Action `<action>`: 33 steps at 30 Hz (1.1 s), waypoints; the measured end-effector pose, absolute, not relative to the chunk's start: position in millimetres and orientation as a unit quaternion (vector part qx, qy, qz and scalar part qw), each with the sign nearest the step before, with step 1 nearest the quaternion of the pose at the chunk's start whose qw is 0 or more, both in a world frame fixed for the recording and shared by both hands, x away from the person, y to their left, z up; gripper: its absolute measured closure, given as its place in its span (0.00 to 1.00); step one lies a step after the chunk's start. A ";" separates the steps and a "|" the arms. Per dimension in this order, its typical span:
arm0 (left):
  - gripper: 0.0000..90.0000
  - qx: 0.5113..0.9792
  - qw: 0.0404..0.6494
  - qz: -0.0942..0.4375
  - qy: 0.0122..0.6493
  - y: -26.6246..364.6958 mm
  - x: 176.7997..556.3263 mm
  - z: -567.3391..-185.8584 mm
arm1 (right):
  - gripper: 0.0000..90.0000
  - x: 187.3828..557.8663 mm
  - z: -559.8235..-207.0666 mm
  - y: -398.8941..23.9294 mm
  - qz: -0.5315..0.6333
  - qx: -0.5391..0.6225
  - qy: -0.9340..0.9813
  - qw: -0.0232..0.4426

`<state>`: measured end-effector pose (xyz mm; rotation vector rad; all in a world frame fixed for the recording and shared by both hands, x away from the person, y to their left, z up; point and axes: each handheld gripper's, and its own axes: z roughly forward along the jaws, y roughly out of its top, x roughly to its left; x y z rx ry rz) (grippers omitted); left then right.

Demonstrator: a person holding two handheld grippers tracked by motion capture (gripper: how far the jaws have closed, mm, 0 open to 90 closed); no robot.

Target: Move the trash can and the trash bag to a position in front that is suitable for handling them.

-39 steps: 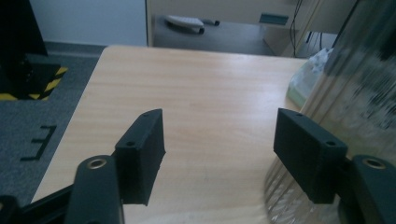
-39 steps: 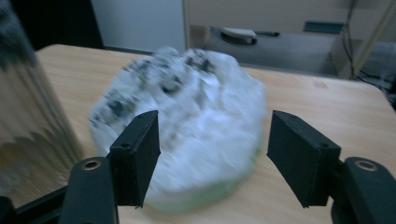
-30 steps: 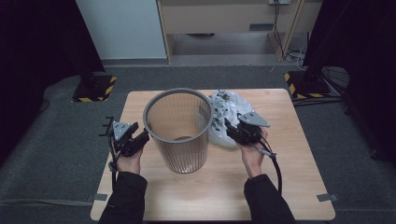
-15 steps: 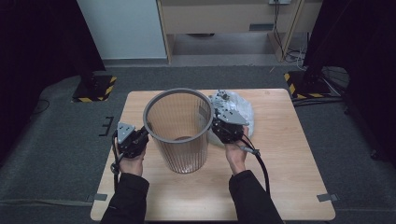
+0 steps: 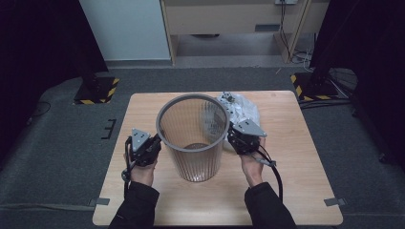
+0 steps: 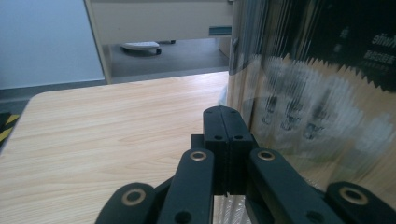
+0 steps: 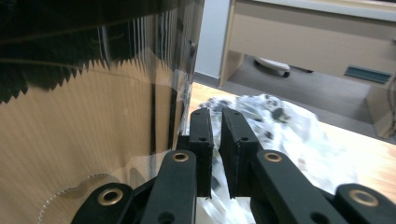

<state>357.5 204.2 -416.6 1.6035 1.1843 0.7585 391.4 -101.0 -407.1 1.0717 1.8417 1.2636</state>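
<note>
A clear ribbed wastebasket (image 5: 196, 162) stands upright in the middle of the wooden table (image 5: 296, 181). My left gripper (image 5: 155, 143) sits by its left wall, apart from it by a sliver, jaws shut with nothing between them (image 6: 227, 114). The basket wall (image 6: 317, 93) rises just to their right. My right gripper (image 5: 233, 136) is beside the right wall (image 7: 93, 93). Its jaws (image 7: 217, 114) have just closed to a thin slit. A crumpled clear plastic bag (image 5: 246, 112) lies behind and under them (image 7: 289, 126); whether any film is pinched I cannot tell.
Bare tabletop (image 6: 116, 121) stretches to the left and toward the front edge. Beyond the table a light wooden cabinet (image 5: 229, 19) stands on grey floor. Yellow-black striped stand feet (image 5: 95, 93) sit at both far corners.
Both hands have moved inward toward the basket's sides. Both pairs of jaws have gone from open to closed.
</note>
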 end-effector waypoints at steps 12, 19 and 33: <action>1.00 0.678 0.488 0.307 0.456 148.1 346.5 -416.3 | 0.92 367.3 -410.2 -155.9 0.470 0.442 0.681 0.347; 0.99 0.691 0.490 0.303 0.437 140.1 346.0 -416.3 | 0.90 357.3 -410.4 -171.2 0.466 0.445 0.678 0.352; 0.43 0.733 0.348 0.281 0.513 226.2 340.0 -487.4 | 0.49 413.6 -470.7 -202.7 0.445 0.479 0.702 0.284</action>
